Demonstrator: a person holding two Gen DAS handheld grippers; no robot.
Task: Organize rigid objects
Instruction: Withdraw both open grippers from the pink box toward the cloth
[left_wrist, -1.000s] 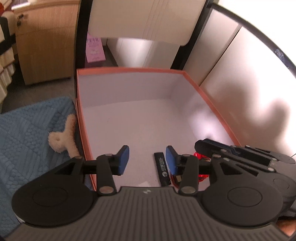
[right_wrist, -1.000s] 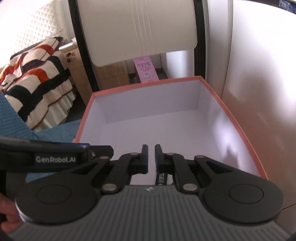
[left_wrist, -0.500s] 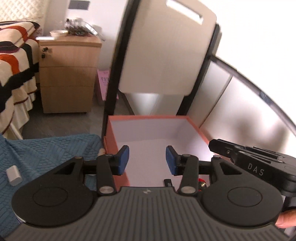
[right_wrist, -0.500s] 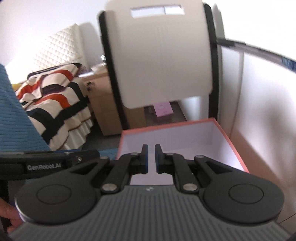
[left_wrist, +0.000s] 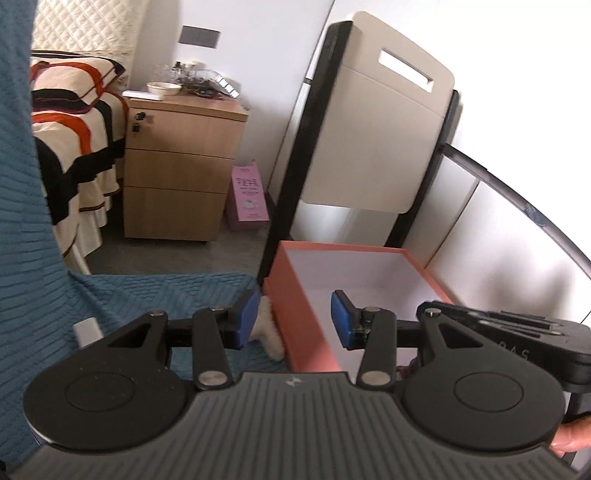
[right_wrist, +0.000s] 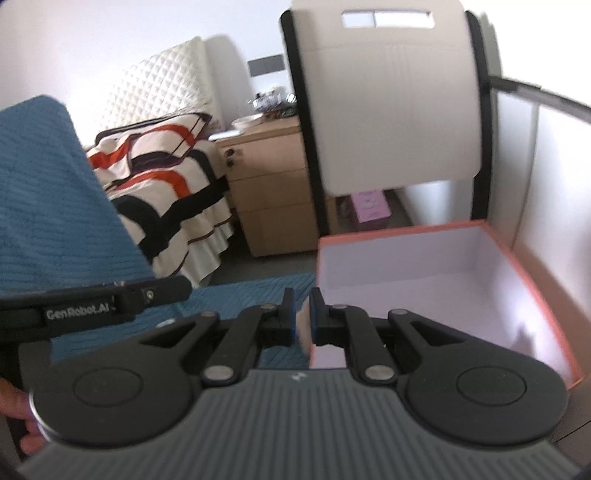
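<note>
Left gripper (left_wrist: 293, 317): blue pads spread wide apart, nothing between them; it straddles the near left wall of the box, left pad over the blanket side, right pad over the box interior.
Right gripper (right_wrist: 302, 319): jaws nearly closed with a narrow gap, nothing visibly held; it sits over the near left corner of the box, to the right of the left gripper's body.
Box (left_wrist: 295, 325): orange outside, white inside, open top, resting at the right, against a pale panel; in the right wrist view its visible floor (right_wrist: 424, 291) shows no objects, and its nearest part is hidden behind the grippers.
Fluffy cream item (left_wrist: 271, 332): lies on the blanket, touching the outside of the box's left wall, just beside the left gripper's left pad.
Small white block (left_wrist: 86, 332): on the blanket, left of the left gripper, well apart from the box.
Blue blanket (left_wrist: 122, 295): textured, under and left of both grippers.
Wooden cabinet (left_wrist: 177, 173): far, three drawers, beside a striped bed (left_wrist: 70, 140).
Pink carton (left_wrist: 248, 195): on the floor, far, right of the cabinet.
</note>
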